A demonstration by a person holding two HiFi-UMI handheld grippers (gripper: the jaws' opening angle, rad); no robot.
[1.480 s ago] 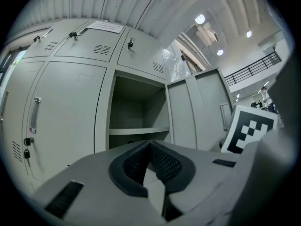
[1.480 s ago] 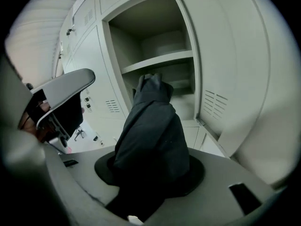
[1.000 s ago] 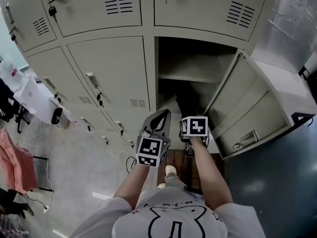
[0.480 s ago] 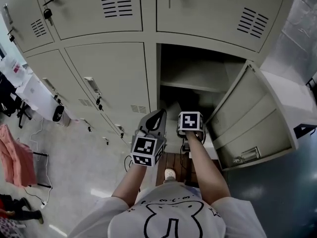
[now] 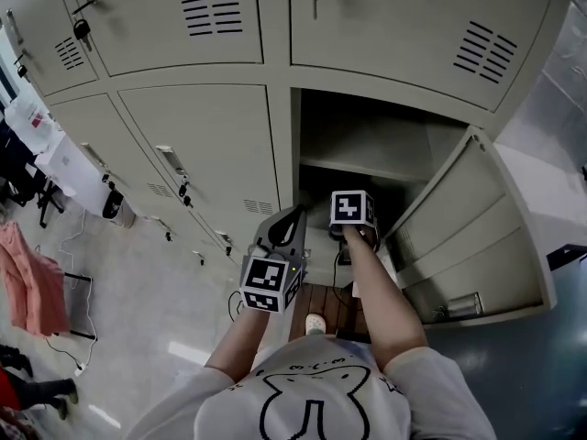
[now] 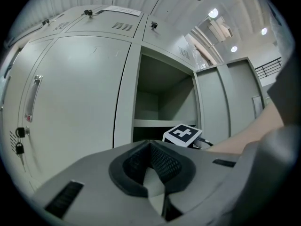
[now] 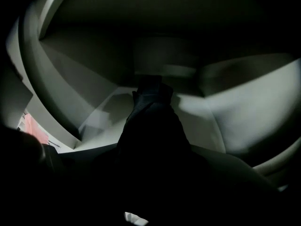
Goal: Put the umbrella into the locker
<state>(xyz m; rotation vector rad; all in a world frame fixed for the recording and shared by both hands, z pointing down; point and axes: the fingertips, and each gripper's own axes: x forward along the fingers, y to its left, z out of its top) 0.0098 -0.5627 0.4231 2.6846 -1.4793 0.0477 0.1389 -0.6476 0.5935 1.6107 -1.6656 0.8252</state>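
Note:
A dark folded umbrella point(image 7: 151, 119) runs away from my right gripper point(image 7: 150, 145) down toward the pale floor of the open locker point(image 5: 394, 131). It lies between the jaws, which are opening; the view is too dark to show whether the pads press on it. In the head view only that gripper's marker cube point(image 5: 352, 209) shows, at the locker's mouth below the shelf point(image 5: 362, 168). My left gripper point(image 5: 297, 213) is held level just left of the opening, shut and empty, its fingertips point(image 6: 151, 145) meeting.
The locker door point(image 5: 472, 236) swings out to the right. Closed lockers with handles and hanging keys point(image 5: 179, 177) fill the left. A wooden stool point(image 5: 330, 308) stands under the person. A chair with pink cloth point(image 5: 32, 287) stands at far left.
The right hand has pushed farther into the locker opening, its cube now higher in the head view. The left gripper has shifted a little toward the lockers.

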